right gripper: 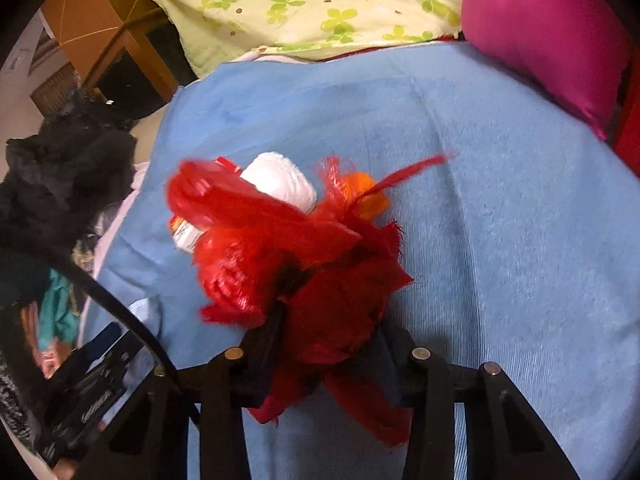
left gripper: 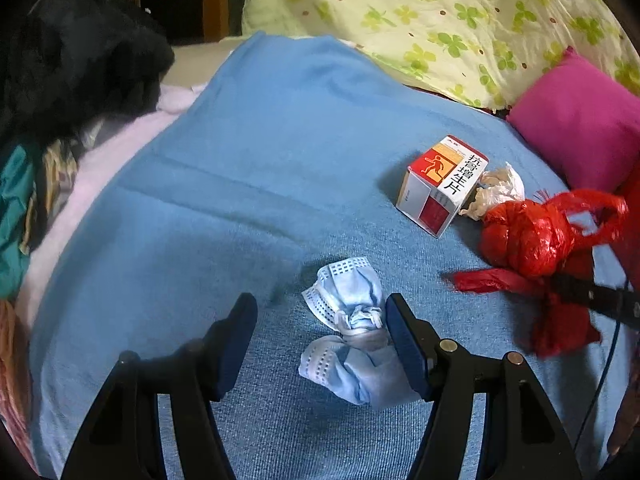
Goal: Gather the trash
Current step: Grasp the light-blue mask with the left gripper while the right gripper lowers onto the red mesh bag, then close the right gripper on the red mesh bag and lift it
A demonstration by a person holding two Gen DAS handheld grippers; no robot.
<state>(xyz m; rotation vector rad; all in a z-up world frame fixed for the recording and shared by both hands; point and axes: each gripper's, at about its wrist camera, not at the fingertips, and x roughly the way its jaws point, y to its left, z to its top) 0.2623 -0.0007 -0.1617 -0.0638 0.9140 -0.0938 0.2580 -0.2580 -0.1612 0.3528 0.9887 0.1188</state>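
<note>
The blue blanket (left gripper: 248,184) covers the bed and carries all the trash; behind it lie the clover-print quilt (left gripper: 460,12) and the pink pillow (left gripper: 576,120), which are not trash and should stay untouched. The largest trash item is the red plastic bag (right gripper: 320,280): the right gripper (right gripper: 324,344) has its 2 fingers closed on the crumpled lower part of it, and the bag looks lifted, with a white wad (right gripper: 280,180) and something orange (right gripper: 366,194) showing at its mouth. I judge this bag is the collector, so the right hand should keep its mouth facing up and turned to the left hand — a tilt could let the contents slide out. Next in size is the medicine box (left gripper: 440,184), resting on an edge near the pillow, with a crumpled tissue (left gripper: 500,190) touching its right side and the bag just beside that. Smaller and nearest is the blue face mask (left gripper: 352,320), twisted and knotted in the middle. The left gripper (left gripper: 320,340) is about half open and holds nothing; the mask lies between its 2 fingers, close against the right finger (left gripper: 404,344) and well apart from the left one. To do this step well, I would shift the gripper a little to the right so the knot sits in the middle, go down until the fingers almost meet the blanket, then close on the knot — not on the loose ends, and not on the blanket itself.
</note>
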